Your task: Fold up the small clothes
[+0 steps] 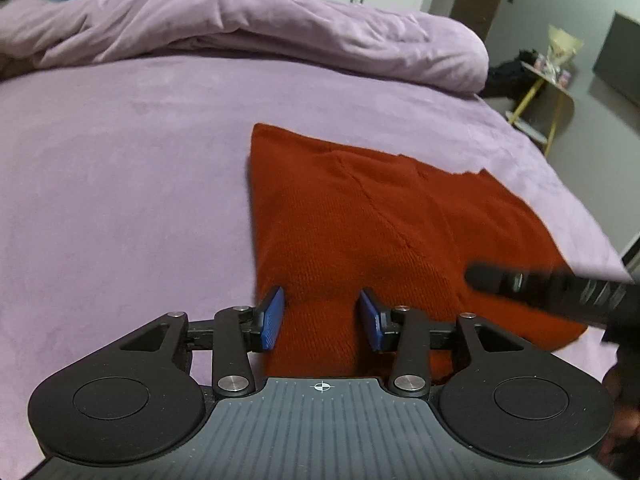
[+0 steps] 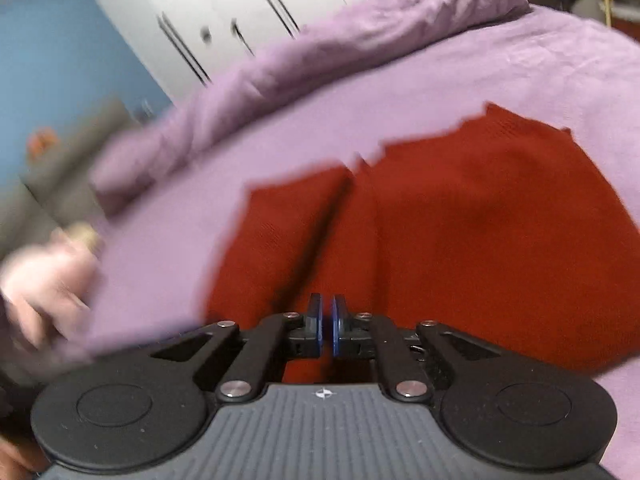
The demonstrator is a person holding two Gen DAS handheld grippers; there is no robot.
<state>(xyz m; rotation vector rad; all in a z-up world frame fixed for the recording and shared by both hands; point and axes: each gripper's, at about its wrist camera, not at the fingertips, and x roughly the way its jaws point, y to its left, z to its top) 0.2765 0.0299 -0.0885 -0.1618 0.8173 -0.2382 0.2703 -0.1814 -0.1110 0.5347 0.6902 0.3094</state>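
A red knitted garment (image 1: 384, 232) lies flat and folded on the purple bed sheet (image 1: 120, 184). My left gripper (image 1: 322, 316) is open, its blue pads over the garment's near left edge, with nothing between them. My right gripper (image 2: 326, 330) is shut with its pads nearly touching, held above the near edge of the same red garment (image 2: 480, 232); I see no cloth between the pads. In the left wrist view the right gripper's black body (image 1: 560, 288) shows blurred over the garment's right side.
A bunched purple duvet (image 1: 248, 28) lies along the far side of the bed. A small yellow-legged side table (image 1: 548, 92) stands beyond the bed's right corner. White wardrobe doors (image 2: 240, 12) stand behind. A blurred hand (image 2: 44, 280) shows at the left.
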